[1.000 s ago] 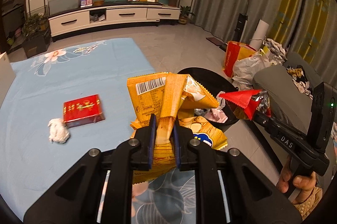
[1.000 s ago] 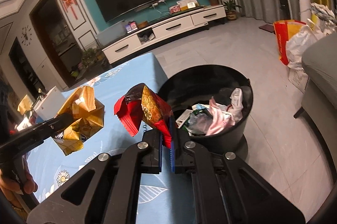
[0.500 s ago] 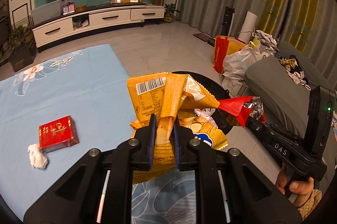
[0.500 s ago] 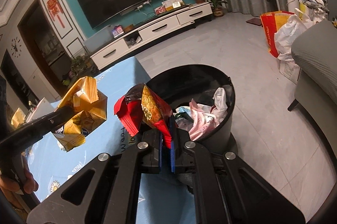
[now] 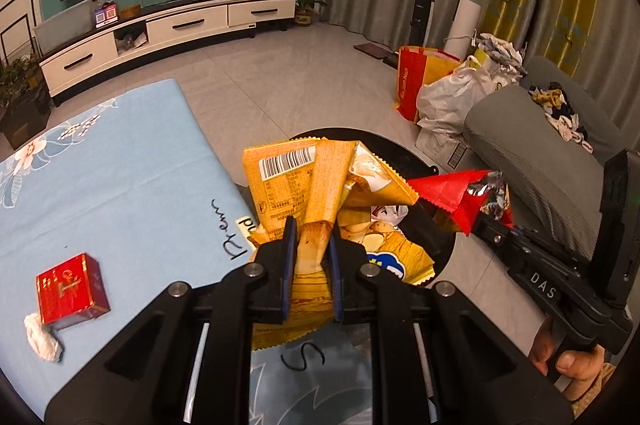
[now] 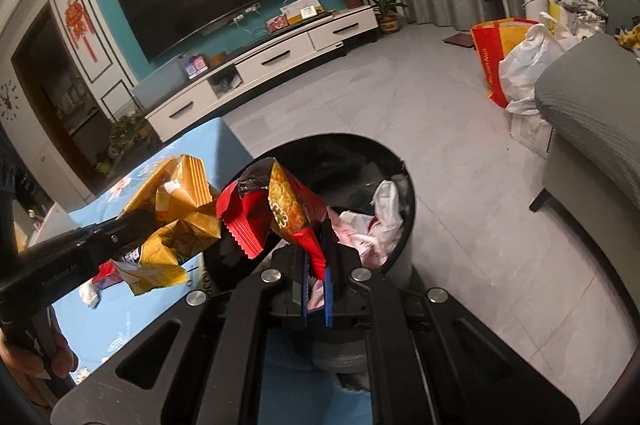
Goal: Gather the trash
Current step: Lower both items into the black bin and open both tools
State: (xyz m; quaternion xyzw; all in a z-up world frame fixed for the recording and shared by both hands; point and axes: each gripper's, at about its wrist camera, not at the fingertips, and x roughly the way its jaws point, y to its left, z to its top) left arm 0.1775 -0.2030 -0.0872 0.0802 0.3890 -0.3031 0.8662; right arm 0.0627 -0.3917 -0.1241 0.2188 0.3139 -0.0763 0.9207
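Over the black bin (image 6: pixel 396 209), at the right edge of the blue table (image 5: pixel 100 185), the right gripper (image 6: pixel 316 261) pinches a red wrapper (image 6: pixel 280 213) directly above the opening. The left gripper (image 5: pixel 312 257) clamps a yellow chip bag (image 5: pixel 320 193) near the bin's left rim, so the right one is nearer to drop. A red box (image 5: pixel 72 289) and a tissue (image 5: pixel 42 339) wait on the table, in a living room with grey floor.

ahead-below: black bin (image 6: pixel 400 181) mouth open at far half, near half filled with crumpled trash (image 6: pixel 376 221) | left of right gripper (image 6: pixel 316 265): left gripper (image 5: pixel 312 249) with yellow bag (image 5: pixel 320 181) close by, narrow gap | right: bare floor (image 6: pixel 460 161) free up to grey sofa (image 6: pixel 592 129) | far left: blue tabletop (image 5: pixel 120 161) mostly free, red box (image 5: pixel 72 289) and white wad (image 5: pixel 42 339)
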